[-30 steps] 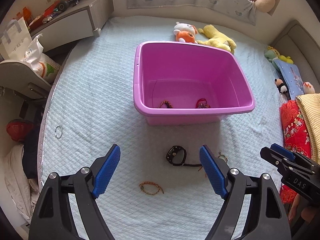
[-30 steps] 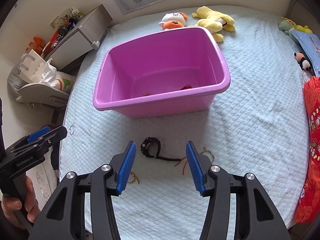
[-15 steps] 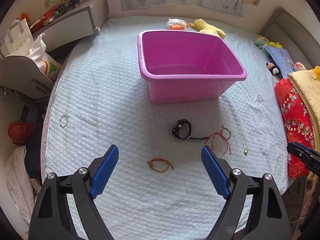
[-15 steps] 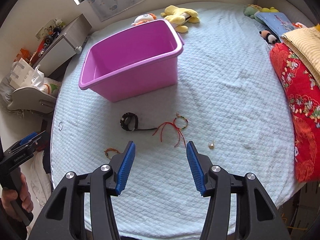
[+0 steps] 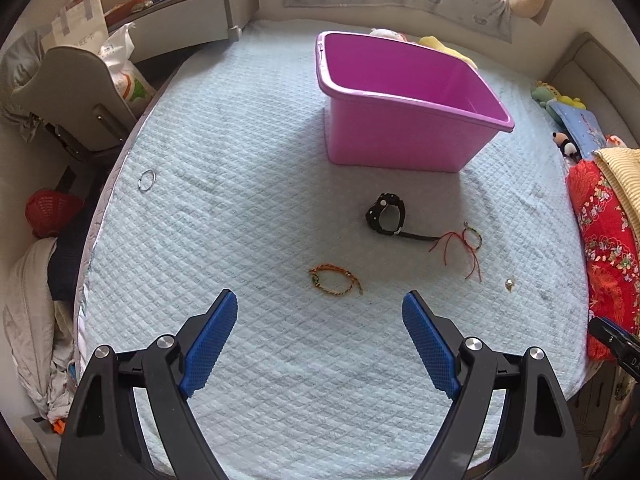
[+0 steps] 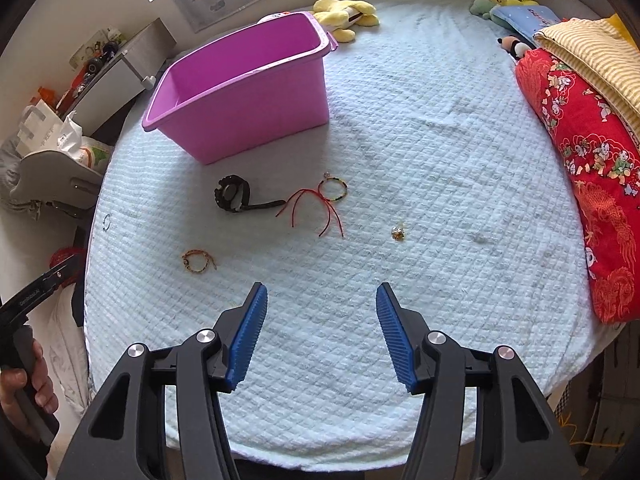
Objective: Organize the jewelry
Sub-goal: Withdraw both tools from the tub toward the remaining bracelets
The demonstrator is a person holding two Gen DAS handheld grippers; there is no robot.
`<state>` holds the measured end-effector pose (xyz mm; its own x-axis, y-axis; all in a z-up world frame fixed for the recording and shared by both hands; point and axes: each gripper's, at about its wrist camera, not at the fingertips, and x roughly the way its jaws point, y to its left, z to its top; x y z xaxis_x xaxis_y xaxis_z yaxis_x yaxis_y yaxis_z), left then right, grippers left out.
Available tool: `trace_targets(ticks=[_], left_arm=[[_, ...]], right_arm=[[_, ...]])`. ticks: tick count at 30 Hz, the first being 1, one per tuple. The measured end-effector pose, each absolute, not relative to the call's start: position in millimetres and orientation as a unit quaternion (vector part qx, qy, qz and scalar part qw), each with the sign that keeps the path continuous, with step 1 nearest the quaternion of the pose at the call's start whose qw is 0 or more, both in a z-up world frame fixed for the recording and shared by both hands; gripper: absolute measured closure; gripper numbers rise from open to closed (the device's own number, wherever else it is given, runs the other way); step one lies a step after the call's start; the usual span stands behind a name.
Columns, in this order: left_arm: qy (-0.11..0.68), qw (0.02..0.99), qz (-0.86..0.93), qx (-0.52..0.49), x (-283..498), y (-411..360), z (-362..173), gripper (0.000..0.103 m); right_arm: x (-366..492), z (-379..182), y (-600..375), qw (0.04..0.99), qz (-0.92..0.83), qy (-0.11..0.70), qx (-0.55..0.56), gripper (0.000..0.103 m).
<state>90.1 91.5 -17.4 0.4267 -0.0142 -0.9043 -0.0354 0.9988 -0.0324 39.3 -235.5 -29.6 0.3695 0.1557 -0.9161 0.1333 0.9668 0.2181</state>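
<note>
Left wrist view: left gripper spread wide, empty, above the bed, near the braided bracelet. Right wrist view: right gripper half spread, jaws just opening further, empty; watch and pink bin beyond.

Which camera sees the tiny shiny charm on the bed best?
The right wrist view. The small gold charm lies near the middle of that picture, clear on the blue bedspread. In the left wrist view the same charm sits far toward the right edge, smaller and harder to make out.
</note>
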Motion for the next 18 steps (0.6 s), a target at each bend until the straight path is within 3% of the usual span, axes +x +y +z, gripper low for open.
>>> trace_targets(ticks=[9, 18], left_arm=[[0.545, 0.838, 0.025, -0.037, 74.7, 90.5, -90.1, 0.02], [0.506, 0.862, 0.017, -0.033, 108.8, 82.9, -180.4, 0.02]], right_arm=[[36.2, -97.9, -221.1, 0.827, 0.03, 0.546, 0.126, 0.049], [75.1, -170.5, -205.2, 0.848, 0.024, 0.52, 0.101, 0.049]])
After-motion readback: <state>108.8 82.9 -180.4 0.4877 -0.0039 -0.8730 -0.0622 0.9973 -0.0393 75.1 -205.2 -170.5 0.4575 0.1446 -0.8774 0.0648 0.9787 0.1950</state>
